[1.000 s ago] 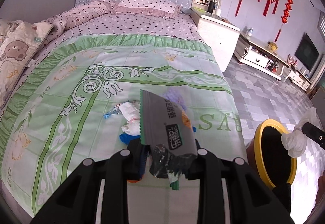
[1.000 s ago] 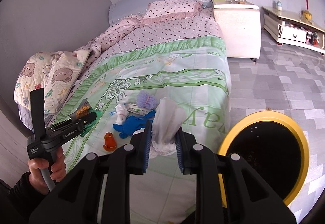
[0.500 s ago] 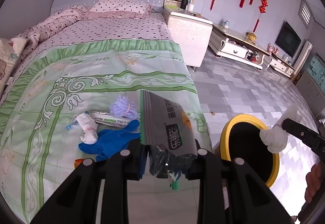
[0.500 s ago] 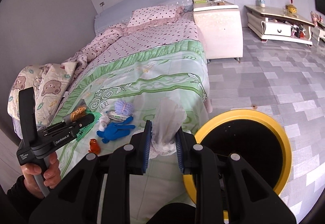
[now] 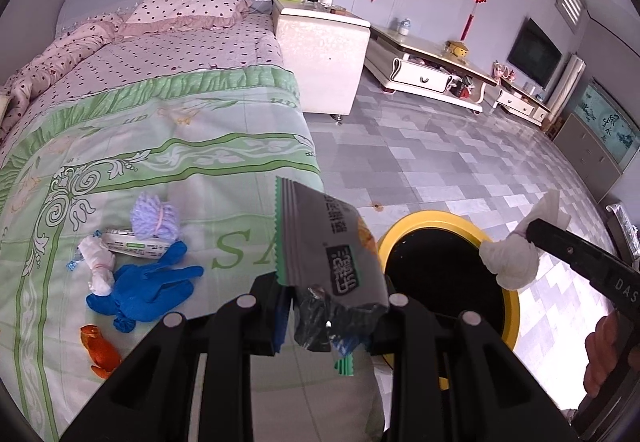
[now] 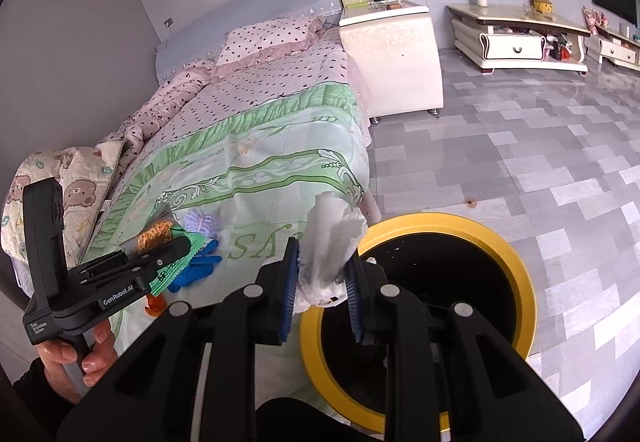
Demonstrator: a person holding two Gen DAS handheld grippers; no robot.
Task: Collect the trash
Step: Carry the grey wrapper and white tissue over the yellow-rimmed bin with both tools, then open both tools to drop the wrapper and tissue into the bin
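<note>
My left gripper (image 5: 332, 316) is shut on a grey snack wrapper (image 5: 324, 242) with a green serrated edge, held at the bed's near corner beside the bin. A black trash bin with a yellow rim (image 5: 448, 270) stands on the floor to its right. My right gripper (image 6: 322, 278) is shut on a crumpled white tissue (image 6: 330, 242), at the bin's (image 6: 420, 282) left rim. The left wrist view shows that tissue (image 5: 510, 262) over the bin's right side. On the bedspread lie a blue glove (image 5: 148, 288), a purple yarn bundle (image 5: 154, 215), a small white wad (image 5: 98, 262), a flat packet (image 5: 132, 244) and an orange scrap (image 5: 98, 350).
A green floral bedspread (image 5: 160, 145) covers the bed's near end. A white nightstand (image 5: 320, 53) stands at the bed's head, with a low TV cabinet (image 5: 432, 69) beyond. Grey tiled floor (image 6: 520, 145) spreads to the right. A hand (image 6: 76, 354) holds the left gripper's handle.
Both grippers have swung rightwards from over the bed toward the bin, each keeping its hold. The bin is now larger and nearer the middle of both views.
</note>
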